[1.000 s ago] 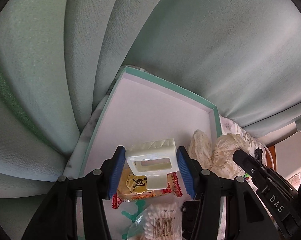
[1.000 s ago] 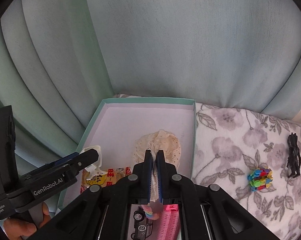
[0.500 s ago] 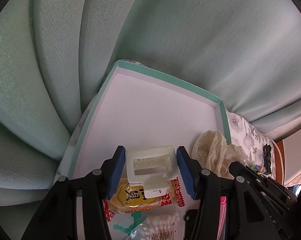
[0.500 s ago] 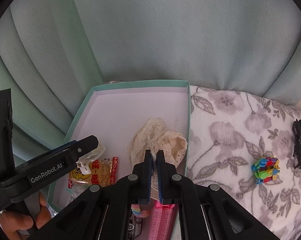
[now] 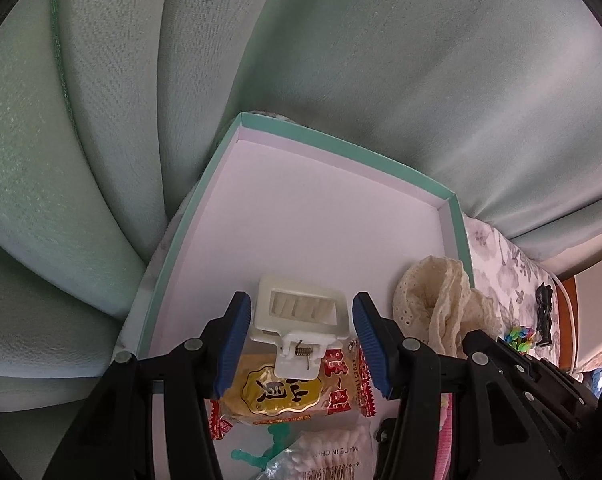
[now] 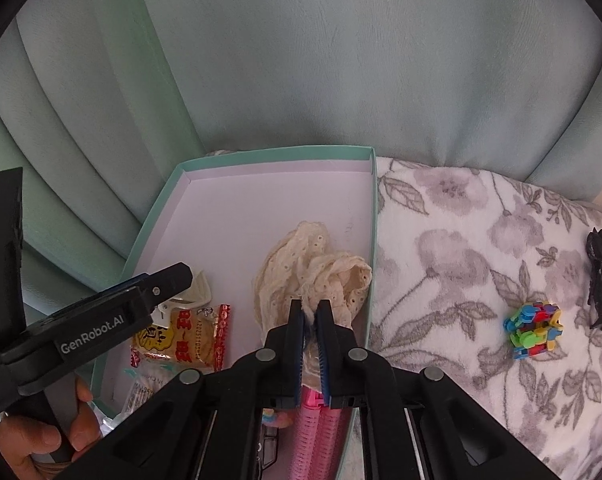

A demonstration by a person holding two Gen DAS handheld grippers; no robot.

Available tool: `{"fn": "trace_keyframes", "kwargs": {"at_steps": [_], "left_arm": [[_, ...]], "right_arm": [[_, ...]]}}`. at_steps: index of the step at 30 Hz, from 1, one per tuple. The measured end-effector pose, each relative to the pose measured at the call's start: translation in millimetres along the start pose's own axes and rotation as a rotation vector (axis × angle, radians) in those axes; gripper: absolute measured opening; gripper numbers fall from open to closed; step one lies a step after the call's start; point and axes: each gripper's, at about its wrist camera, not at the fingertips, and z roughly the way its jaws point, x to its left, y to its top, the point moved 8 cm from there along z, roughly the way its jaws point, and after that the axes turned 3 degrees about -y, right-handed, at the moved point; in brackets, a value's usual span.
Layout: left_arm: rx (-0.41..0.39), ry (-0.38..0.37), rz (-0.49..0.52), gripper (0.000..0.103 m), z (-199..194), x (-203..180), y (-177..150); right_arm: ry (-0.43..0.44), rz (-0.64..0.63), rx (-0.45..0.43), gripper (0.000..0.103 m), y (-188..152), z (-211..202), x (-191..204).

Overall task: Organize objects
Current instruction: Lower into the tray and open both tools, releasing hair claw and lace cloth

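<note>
Box [image 6: 163,216] — the shallow green one with the pale floor — is sitting at the left end of the flowery cloth [image 6: 453,256], right up against the green curtain [image 6: 341,60].

Over at the left, the left gripper [image 5: 301,344] is standing wide open around a white hair clip [image 5: 301,312]. Its blue pads are just beside the clip, and a thin gap is showing on each side, so it is not holding anything. The clip is lying partly on a red and yellow snack packet [image 5: 289,388], and a bag of cotton swabs [image 5: 325,456] is sitting at six o'clock from that.

Next along, the right gripper [image 6: 309,312] is pinching shut on a cream lace cloth [image 6: 301,264], which is bunching up against the box's right wall. A pink roller [image 6: 321,420] is lying under it.

So several things are already lying in the box. Two are waiting out on the cloth at three o'clock — a bright block toy [image 6: 535,328] and a small black thing [image 6: 601,276], well apart from the box.

The far half of the box floor, toward twelve o'clock, is bare, so there is room there. The near half is crowded, and the curtain is pressing close behind the far edge.
</note>
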Motion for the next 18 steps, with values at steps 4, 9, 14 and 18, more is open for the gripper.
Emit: {"fn": "trace_keyframes", "kwargs": {"at_steps": [4, 9, 14, 18], "left_arm": [[0.0, -0.002, -0.001, 0.055, -5.5, -1.9, -0.8], [-0.01, -0.005, -0.008, 0.055, -17.9, -5.3, -3.4], [-0.023, -0.008, -0.03, 0.055, -32.1, -6.7, -13.4], [-0.02, 0.012, -0.023, 0.055, -39.7, -6.6, -26.8]], "right_arm": [[-0.004, -0.004, 0.002, 0.014, 0.3, -4.5, -0.6], [-0.008, -0.006, -0.009, 0.023, -0.3, -15.5, -1.4], [-0.007, -0.006, -0.017, 0.023, -4.0, -29.0, -3.0], [-0.01, -0.003, -0.015, 0.023, -11.9, -39.7, -5.0]]}}
